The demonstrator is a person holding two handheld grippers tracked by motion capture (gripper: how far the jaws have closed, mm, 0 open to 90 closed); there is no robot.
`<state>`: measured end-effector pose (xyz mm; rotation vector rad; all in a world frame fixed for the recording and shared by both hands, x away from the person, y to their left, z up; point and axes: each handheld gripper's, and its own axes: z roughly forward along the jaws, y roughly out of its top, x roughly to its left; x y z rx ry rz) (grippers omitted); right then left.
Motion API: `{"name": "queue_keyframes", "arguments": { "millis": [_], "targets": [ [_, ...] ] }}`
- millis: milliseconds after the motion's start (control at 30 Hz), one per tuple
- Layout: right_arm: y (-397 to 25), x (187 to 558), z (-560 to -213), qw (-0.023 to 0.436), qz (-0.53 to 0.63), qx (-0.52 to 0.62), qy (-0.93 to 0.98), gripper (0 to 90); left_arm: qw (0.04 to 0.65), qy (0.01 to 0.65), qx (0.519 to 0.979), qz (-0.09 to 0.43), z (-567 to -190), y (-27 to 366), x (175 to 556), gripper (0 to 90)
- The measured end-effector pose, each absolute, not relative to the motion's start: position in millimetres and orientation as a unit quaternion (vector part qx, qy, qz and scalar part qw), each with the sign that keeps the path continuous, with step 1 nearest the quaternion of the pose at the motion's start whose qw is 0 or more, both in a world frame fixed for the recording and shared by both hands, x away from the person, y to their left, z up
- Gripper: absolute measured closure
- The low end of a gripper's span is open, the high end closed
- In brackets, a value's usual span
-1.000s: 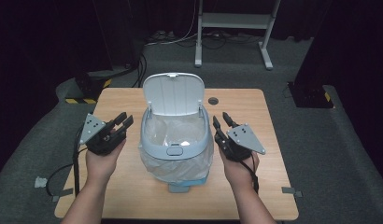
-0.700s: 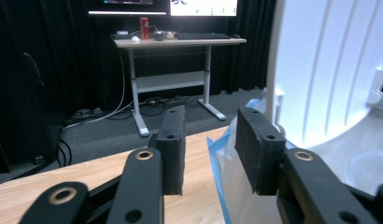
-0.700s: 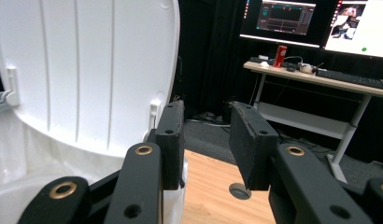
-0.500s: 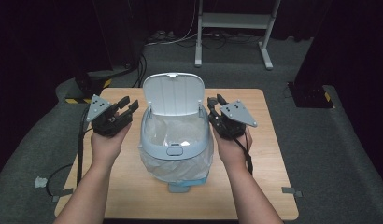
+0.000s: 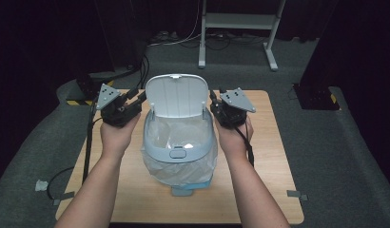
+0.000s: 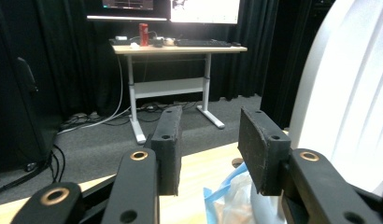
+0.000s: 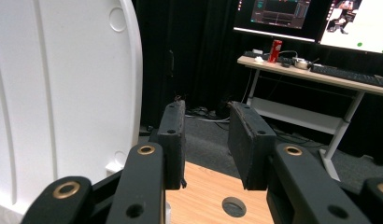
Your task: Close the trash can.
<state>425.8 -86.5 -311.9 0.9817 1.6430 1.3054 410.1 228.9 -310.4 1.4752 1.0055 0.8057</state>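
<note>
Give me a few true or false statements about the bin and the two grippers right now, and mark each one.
1. The bin's lid stands open. True.
2. The left gripper is clamped on the lid. False: its jaws are open with nothing between them, beside the lid.
3. A clear bag lines the bin. True.
4. The right gripper rests flat on the table. False: a hand holds it up by the lid's right edge.

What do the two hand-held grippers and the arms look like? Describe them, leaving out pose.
Each hand-held gripper, left and right, is black, topped by a grey three-cornered plate with dark dots. The jaws are flat black padded blocks on arms with brass-ringed holes. A black cable trails from the left one. The forearms are bare, no sleeves.
</note>
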Motion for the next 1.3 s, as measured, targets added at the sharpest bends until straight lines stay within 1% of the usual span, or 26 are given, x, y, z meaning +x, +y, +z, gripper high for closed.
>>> {"name": "queue_keyframes", "arguments": {
  "millis": [133,200,400,767,1300],
  "targets": [
    [-83.5,426.6,-309.5,0.399,0.519,0.383,0.651,66.8,0.56,0.431,0.621,0.34,-309.3,227.2,410.6,60.1],
    [-82.1,424.6,-309.2,0.402,0.52,0.38,0.651,68.7,0.562,0.436,0.617,0.337,-309.8,226.7,410.0,60.3],
    [-83.2,416.8,-310.0,0.408,0.524,0.371,0.649,69.3,0.566,0.429,0.618,0.336,-309.3,226.3,404.4,60.5],
    [-86.1,397.2,-312.7,0.413,0.533,0.354,0.648,69.2,0.579,0.417,0.617,0.331,-315.7,227.6,384.7,58.6],
    [-87.8,369.7,-320.4,0.422,0.539,0.338,0.645,69.2,0.583,0.404,0.618,0.339,-321.7,221.3,361.1,57.5]
  ]
}}
